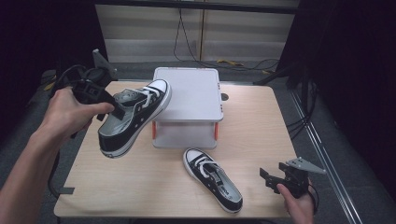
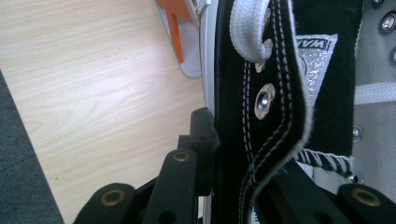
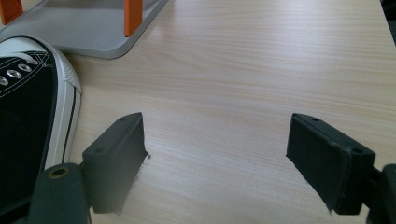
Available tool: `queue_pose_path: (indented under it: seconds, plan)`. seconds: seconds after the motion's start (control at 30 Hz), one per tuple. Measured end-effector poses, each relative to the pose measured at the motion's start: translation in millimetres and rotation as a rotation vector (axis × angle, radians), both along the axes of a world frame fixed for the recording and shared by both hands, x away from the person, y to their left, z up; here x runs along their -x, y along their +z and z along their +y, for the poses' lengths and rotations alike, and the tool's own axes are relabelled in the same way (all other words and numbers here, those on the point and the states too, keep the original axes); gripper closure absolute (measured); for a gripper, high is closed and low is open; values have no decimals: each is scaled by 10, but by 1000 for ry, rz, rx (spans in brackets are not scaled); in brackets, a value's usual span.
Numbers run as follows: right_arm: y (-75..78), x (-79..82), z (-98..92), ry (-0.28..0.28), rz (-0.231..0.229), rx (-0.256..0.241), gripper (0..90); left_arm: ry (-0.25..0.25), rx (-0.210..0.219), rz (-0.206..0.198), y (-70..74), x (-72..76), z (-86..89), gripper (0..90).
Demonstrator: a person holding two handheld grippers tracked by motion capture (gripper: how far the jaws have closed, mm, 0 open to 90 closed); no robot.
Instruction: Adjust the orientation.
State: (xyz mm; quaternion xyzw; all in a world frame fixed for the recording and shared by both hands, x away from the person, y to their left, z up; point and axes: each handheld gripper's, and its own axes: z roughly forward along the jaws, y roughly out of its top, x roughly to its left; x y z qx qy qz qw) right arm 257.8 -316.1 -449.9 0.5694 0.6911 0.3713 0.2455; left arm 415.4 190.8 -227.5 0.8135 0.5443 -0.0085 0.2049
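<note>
Your left tongs (image 1: 116, 111) clamp the raised shoe (image 1: 133, 116) at centre left, toe angled up-right over the rack (image 1: 191, 100). Your right tongs (image 1: 267, 177), apart, idle lower right beside the second shoe (image 1: 212, 179).

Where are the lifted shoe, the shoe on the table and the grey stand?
lifted shoe (image 1: 133, 116), high view, on its black side panel.
shoe on the table (image 1: 224, 189), high view, on its black side.
grey stand (image 1: 191, 95), high view, on its top shelf.
</note>
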Motion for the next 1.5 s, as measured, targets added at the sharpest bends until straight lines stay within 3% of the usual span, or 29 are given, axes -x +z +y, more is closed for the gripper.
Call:
queue_pose_path:
  seconds: [0.23,0.43,0.57,0.83,0.93,1.2,1.43,1.5]
  plan:
    - [-8,-1,8,7,2,6,191,41,20,11,-25,-291,-249,823]
    - [-16,1,43,21,4,4,191,83,35,47,-65,-477,-397,824]
    - [-15,6,58,26,4,7,190,113,22,62,-75,-608,-516,824]
    - [-14,6,52,27,2,4,191,244,22,59,-151,-894,-690,823]
    - [-10,16,48,30,0,0,190,262,9,76,-221,-990,-738,822]
    - [-13,39,33,33,2,-1,191,312,-11,77,-271,-1144,-820,821]
    - [-1,49,74,49,-6,11,190,366,-7,71,-413,-1269,-912,822]
    - [0,50,68,49,-2,10,190,365,-9,88,-435,-1303,-940,822]
